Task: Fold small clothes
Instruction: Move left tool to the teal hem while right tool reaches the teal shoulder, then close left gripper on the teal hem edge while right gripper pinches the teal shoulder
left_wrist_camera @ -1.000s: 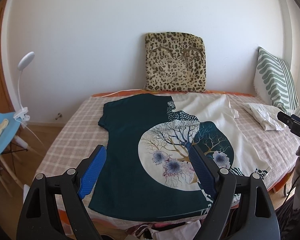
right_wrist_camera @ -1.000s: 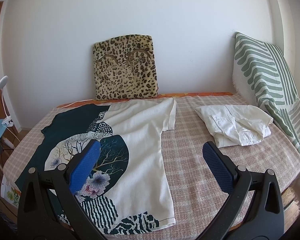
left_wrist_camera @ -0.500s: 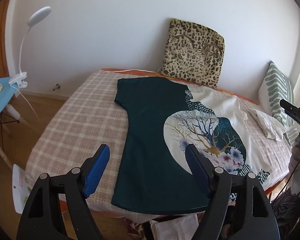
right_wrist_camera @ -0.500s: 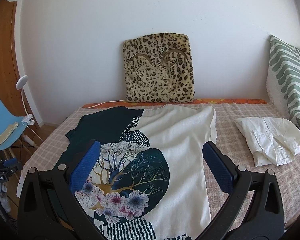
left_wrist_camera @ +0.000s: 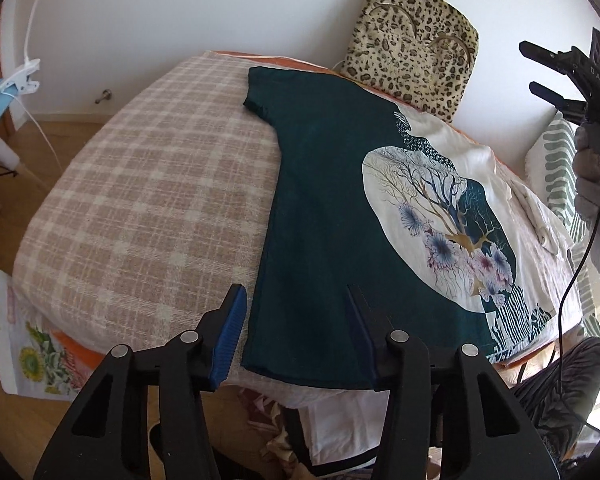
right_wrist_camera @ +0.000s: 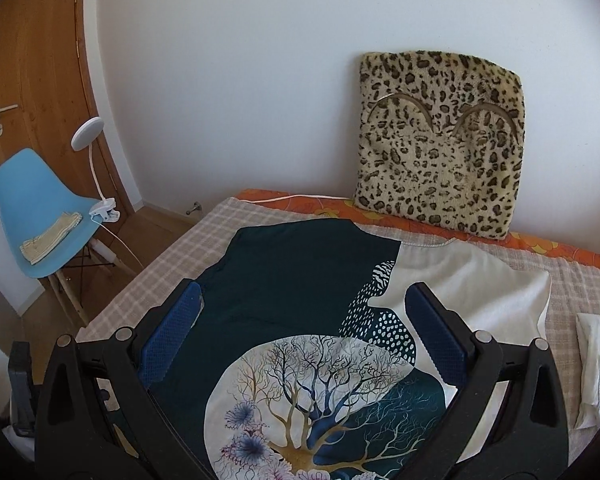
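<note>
Left wrist: left claw (left_wrist_camera: pixel 296 332) closing, empty, over shirt (left_wrist_camera: pixel 332 216) hem at 6 o'clock; right claw (right_wrist_camera: pixel 300 336) wide.

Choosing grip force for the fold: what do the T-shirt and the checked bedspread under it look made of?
T-shirt: thin, matte knit, probably cotton jersey; it lies flat and limp with fine hems and a printed tree motif. Checked bedspread: thicker woven cloth, slightly fuzzy, perhaps wool or cotton blend; its coarse weave shows in the checks.
</note>
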`<action>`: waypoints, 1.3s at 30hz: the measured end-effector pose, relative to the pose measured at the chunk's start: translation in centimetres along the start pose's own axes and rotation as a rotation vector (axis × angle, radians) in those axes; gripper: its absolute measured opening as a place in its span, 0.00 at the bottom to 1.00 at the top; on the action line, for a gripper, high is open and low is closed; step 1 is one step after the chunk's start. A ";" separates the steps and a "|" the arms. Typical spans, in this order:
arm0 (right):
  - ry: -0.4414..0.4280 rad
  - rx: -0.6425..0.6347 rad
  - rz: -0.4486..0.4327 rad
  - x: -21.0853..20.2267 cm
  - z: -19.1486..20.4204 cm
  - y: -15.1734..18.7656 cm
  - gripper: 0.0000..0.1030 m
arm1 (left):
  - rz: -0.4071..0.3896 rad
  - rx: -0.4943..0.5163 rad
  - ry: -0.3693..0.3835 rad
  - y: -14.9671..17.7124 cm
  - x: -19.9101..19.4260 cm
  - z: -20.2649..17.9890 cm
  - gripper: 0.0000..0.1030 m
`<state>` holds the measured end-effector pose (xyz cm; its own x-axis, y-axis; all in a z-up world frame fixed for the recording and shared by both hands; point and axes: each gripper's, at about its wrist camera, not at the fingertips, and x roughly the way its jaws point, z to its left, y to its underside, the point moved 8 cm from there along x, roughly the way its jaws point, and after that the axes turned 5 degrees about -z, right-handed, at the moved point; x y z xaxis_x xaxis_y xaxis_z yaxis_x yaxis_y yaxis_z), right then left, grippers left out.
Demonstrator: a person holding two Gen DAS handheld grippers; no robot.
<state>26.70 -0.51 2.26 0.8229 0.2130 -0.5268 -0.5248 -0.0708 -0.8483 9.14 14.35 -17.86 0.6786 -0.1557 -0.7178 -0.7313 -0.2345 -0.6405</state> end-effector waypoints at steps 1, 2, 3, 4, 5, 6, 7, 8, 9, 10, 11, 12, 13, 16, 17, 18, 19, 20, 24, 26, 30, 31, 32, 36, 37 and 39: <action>-0.015 0.023 0.022 1.3 0.4 -0.3 1.00 | 0.001 -0.001 0.000 0.2 0.1 0.2 0.45; -0.034 0.053 0.049 2.6 0.7 -0.5 1.00 | 0.005 -0.010 0.005 0.4 0.2 0.5 0.43; -0.053 0.083 0.079 4.0 1.0 -0.7 1.00 | 0.011 -0.026 0.014 0.5 0.3 0.8 0.41; -0.066 0.112 0.106 5.2 1.2 -0.8 1.00 | 0.017 -0.041 0.023 0.7 0.5 1.1 0.39; -0.083 0.138 0.129 6.6 1.5 -1.0 1.00 | 0.026 -0.053 0.029 0.9 0.7 1.3 0.38; -0.096 0.152 0.147 7.7 1.9 -1.2 1.00 | 0.036 -0.062 0.035 1.0 0.9 1.4 0.37; -0.095 0.162 0.166 8.9 2.2 -1.4 1.00 | 0.045 -0.069 0.043 1.2 1.0 1.5 0.37; -0.093 0.167 0.179 10.0 2.6 -1.7 1.00 | 0.052 -0.071 0.051 1.3 1.2 1.5 0.37; -0.094 0.168 0.191 11.1 3.1 -1.9 0.98 | 0.057 -0.071 0.056 1.5 1.3 1.5 0.37; -0.099 0.167 0.208 12.4 3.8 -2.1 0.96 | 0.062 -0.069 0.061 1.6 1.4 1.5 0.37; -0.104 0.165 0.225 13.5 4.3 -2.3 0.95 | 0.067 -0.067 0.064 1.6 1.5 1.4 0.37; -0.107 0.166 0.241 14.6 4.9 -2.4 0.94 | 0.072 -0.067 0.070 1.7 1.6 1.4 0.36; -0.112 0.166 0.258 15.9 5.4 -2.3 0.93 | 0.075 -0.069 0.073 1.7 1.7 1.4 0.36; -0.109 0.170 0.307 19.8 6.9 -2.3 0.89 | 0.085 -0.083 0.075 1.7 2.2 1.6 0.35; -0.104 0.164 0.322 21.1 7.4 -2.1 0.87 | 0.084 -0.085 0.077 1.6 2.2 1.6 0.35; -0.099 0.156 0.335 22.3 7.9 -2.0 0.86 | 0.083 -0.081 0.076 1.5 2.4 1.6 0.35; -0.094 0.143 0.349 23.8 8.4 -1.8 0.85 | 0.082 -0.079 0.074 1.4 2.5 1.7 0.35; -0.085 0.130 0.367 25.1 8.9 -1.5 0.83 | 0.084 -0.079 0.076 1.4 2.7 1.6 0.35; -0.062 0.108 0.431 30.2 10.2 -0.2 0.78 | 0.082 -0.060 0.083 1.3 2.8 1.3 0.35; -0.061 0.102 0.455 32.3 10.7 0.2 0.74 | 0.083 -0.059 0.090 1.3 2.8 1.3 0.34; -0.041 0.075 0.483 35.7 11.8 1.2 0.70 | 0.088 -0.065 0.103 1.3 2.8 1.3 0.34; -0.032 0.067 0.489 36.4 11.9 1.4 0.69 | 0.089 -0.070 0.109 1.4 2.7 1.4 0.34; -0.024 0.065 0.494 37.0 12.0 1.6 0.67 | 0.091 -0.074 0.112 1.4 2.7 1.4 0.34; 0.002 0.056 0.503 39.6 12.3 1.9 0.65 | 0.094 -0.096 0.125 1.4 2.8 1.4 0.28; 0.014 0.047 0.504 40.1 12.3 2.1 0.65 | 0.097 -0.109 0.132 1.4 2.9 1.4 0.27; 0.034 0.034 0.511 41.0 12.2 2.6 0.65 | 0.114 -0.140 0.165 1.5 3.0 1.3 0.18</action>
<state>56.42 19.98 -20.88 0.4657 0.1280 -0.8756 -0.8681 -0.1260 -0.4801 10.03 14.81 -21.37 0.6026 -0.3405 -0.7217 -0.7950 -0.3353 -0.5056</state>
